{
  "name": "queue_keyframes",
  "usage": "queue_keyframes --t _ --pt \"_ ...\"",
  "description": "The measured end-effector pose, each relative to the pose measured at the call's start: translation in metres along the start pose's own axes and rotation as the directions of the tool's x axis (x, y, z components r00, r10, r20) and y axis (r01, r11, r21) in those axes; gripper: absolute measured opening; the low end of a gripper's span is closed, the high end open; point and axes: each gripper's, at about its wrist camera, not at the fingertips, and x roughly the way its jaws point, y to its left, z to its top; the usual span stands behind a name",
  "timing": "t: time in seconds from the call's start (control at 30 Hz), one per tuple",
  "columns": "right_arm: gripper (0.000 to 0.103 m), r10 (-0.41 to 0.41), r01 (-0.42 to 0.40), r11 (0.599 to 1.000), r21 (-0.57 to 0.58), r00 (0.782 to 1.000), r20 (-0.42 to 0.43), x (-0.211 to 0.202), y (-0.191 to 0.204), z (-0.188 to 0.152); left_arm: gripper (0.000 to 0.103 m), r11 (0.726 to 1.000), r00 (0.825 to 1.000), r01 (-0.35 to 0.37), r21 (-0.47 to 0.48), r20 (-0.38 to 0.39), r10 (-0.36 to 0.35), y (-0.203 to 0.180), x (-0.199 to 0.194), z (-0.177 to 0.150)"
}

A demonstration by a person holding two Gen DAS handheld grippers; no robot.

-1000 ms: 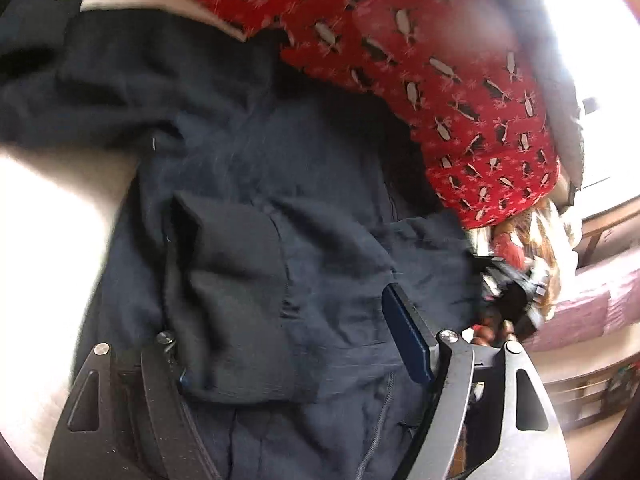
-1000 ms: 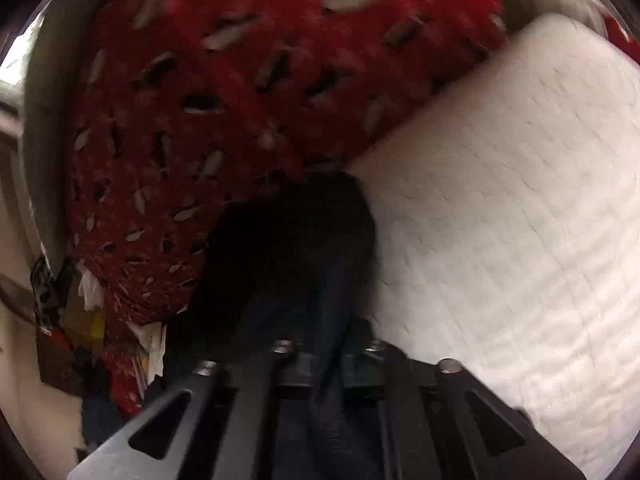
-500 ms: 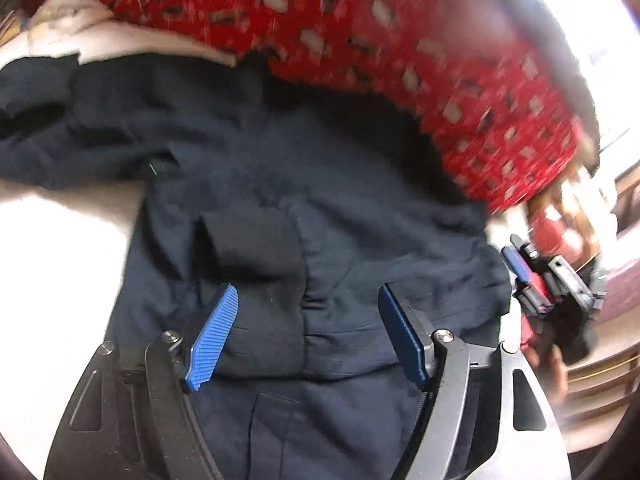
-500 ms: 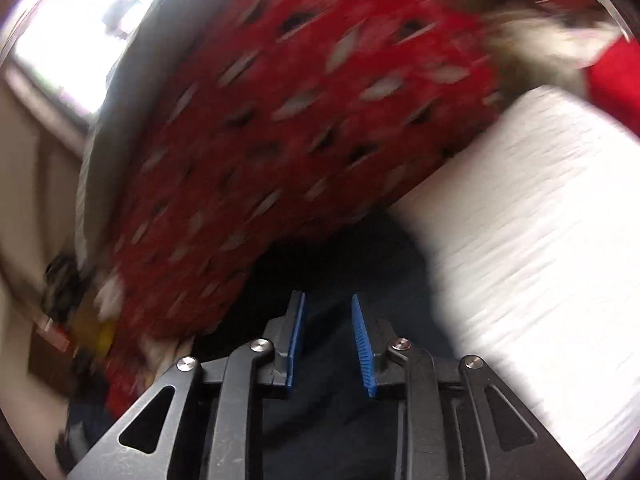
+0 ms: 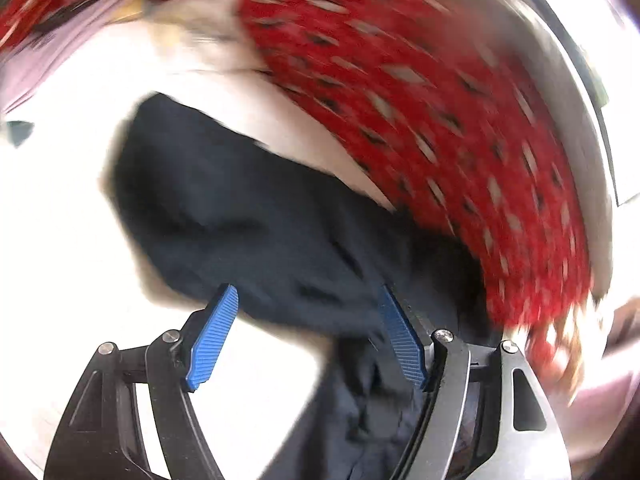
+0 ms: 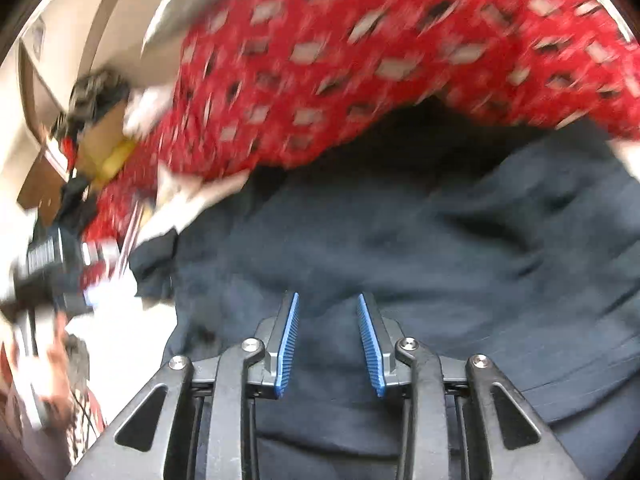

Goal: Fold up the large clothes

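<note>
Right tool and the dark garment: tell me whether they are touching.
Apart. In the right wrist view the right tool is opening, both blue pads bare, with the dark garment lying behind the gap, not pinched.

White quilted bed (image 5: 60,216), glare-washed and blurred, carries a crumpled dark navy garment (image 5: 248,232) spread across its middle, with a red patterned blanket (image 5: 420,112) heaped along the far edge, its hem overlapping the garment's far side in the right wrist view.
</note>
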Motion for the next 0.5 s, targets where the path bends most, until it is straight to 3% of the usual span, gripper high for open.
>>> queue_keyframes --t 0.03,0.13,0.3,0.37,0.47,0.5 --pt "0.034 0.004 -0.003 1.0 0.013 0.999 -0.054 0.016 -0.001 -0.009 0.072 0.998 1.0 0.02 -0.067 -0.011 -0.02 0.017 -0.001 0.015" --pt "0.034 0.023 -0.024 0.999 0.043 0.999 0.036 0.019 -0.013 -0.023 0.073 0.976 0.996 0.076 -0.202 -0.04 -0.085 0.045 0.006 0.032" --pt "0.034 0.053 -0.056 0.996 0.069 0.998 0.044 0.009 -0.027 -0.026 0.073 0.926 0.967 0.189 -0.326 -0.101 -0.233 0.051 0.041 0.023" --pt "0.034 0.061 -0.064 0.995 0.075 0.997 0.043 0.01 -0.025 -0.026 0.073 0.913 0.969 0.175 -0.368 -0.099 -0.226 0.054 0.056 0.022" --pt "0.034 0.064 -0.067 0.995 0.075 0.997 0.043 0.019 -0.017 -0.022 0.072 0.899 0.986 0.122 -0.421 -0.053 -0.158 0.067 0.064 0.03" --pt "0.034 0.064 -0.068 0.995 0.076 0.997 0.044 0.019 -0.018 -0.022 0.065 0.895 0.988 0.116 -0.431 -0.04 -0.147 0.07 0.065 0.033"
